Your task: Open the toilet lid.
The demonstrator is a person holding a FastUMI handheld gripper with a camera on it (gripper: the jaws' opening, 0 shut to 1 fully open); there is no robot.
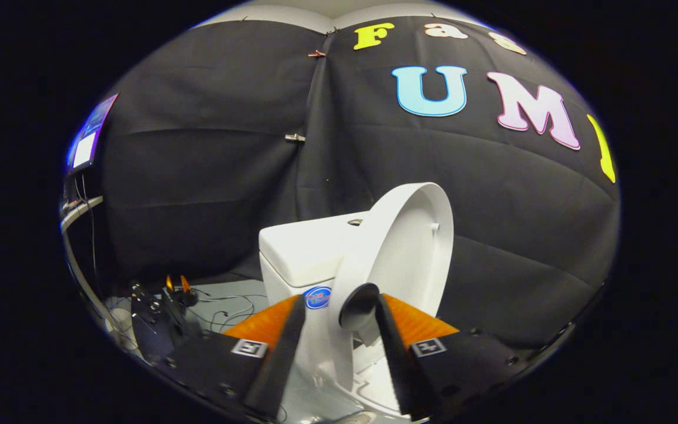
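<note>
Black cloth walled the booth behind a white toilet (309,259). Its toilet lid (401,247) stood raised, nearly upright, tilted toward the tank (303,250), just ahead of the gripper (339,321). The gripper's fingers straddled the lid's near edge, a dark knob (358,305) between them; whether both pressed, I could not tell. Stiff, smooth plastic, probably light and slippery: best held at the rim. The bowl's contents were hidden.

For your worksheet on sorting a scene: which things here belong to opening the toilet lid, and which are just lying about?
Belong to the job:
toilet lid, raised, its edge between the jaws
black knob on the lid's edge
toilet tank behind the lid
gripper, jaws apart around the lid's edge

Lying about:
cables on the floor
clip on the cloth
screen
</note>
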